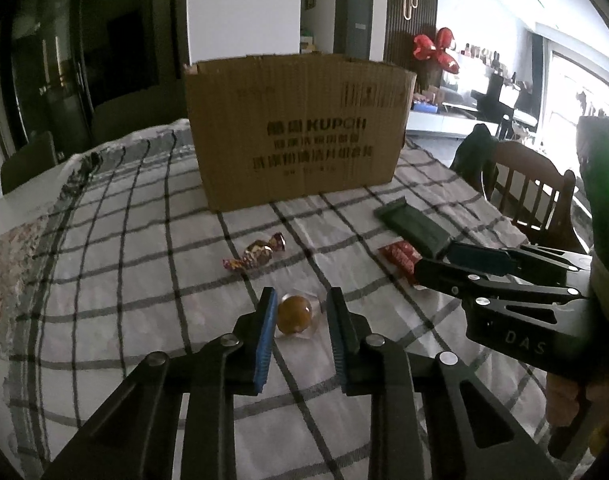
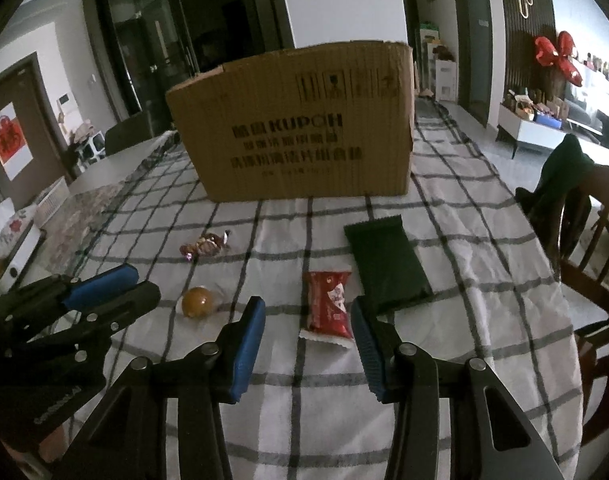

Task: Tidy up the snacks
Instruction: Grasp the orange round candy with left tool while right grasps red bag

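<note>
A round golden-brown snack in clear wrap lies on the checked tablecloth, between the open fingers of my left gripper. It also shows in the right wrist view. A red snack packet lies between the open fingers of my right gripper, just ahead of the pads. A dark green packet lies right of it. A twisted foil candy lies further out. The open cardboard box stands behind them all.
The checked cloth covers the table. A wooden chair with a dark garment stands at the table's right edge. A patterned mat lies at the left.
</note>
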Demonstrator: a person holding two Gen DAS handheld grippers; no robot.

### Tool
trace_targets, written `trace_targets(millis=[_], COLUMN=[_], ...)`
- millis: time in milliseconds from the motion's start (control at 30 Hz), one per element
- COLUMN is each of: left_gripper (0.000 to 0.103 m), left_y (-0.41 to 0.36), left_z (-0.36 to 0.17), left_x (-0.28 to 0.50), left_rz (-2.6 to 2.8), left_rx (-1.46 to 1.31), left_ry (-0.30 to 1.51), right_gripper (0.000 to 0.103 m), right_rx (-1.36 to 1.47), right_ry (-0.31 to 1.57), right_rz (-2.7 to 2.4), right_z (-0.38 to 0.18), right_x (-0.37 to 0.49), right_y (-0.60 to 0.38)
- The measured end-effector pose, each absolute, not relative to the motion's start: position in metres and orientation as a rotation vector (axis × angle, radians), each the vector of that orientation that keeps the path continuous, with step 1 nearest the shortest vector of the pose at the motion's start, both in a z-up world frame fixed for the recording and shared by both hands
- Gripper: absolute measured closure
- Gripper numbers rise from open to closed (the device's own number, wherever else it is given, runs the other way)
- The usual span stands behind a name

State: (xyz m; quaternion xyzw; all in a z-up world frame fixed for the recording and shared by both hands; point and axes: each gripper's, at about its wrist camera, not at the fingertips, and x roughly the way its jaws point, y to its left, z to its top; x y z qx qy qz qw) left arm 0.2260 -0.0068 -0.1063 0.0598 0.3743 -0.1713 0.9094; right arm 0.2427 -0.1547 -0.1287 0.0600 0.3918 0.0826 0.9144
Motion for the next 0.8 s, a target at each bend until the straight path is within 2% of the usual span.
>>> trace_targets(millis=[233, 800], left_gripper=[0.081, 0.082], left_y=[-0.008, -0.006], left_z=[-0.122, -0.139], left_x=[0.236, 0.255], left_rz=[-0.348, -0.335], left_rx=[0.117, 0.078], left_ry=[0.816, 0.869], right_gripper=[0.064, 0.066], right_rx=[0.133, 0.139], right_ry=[0.834, 0.862], right_rz=[0.172, 0.178], right_z=[-0.138, -0.150], right_x=[0.250, 0.268], right_y=[-0.157, -0.155])
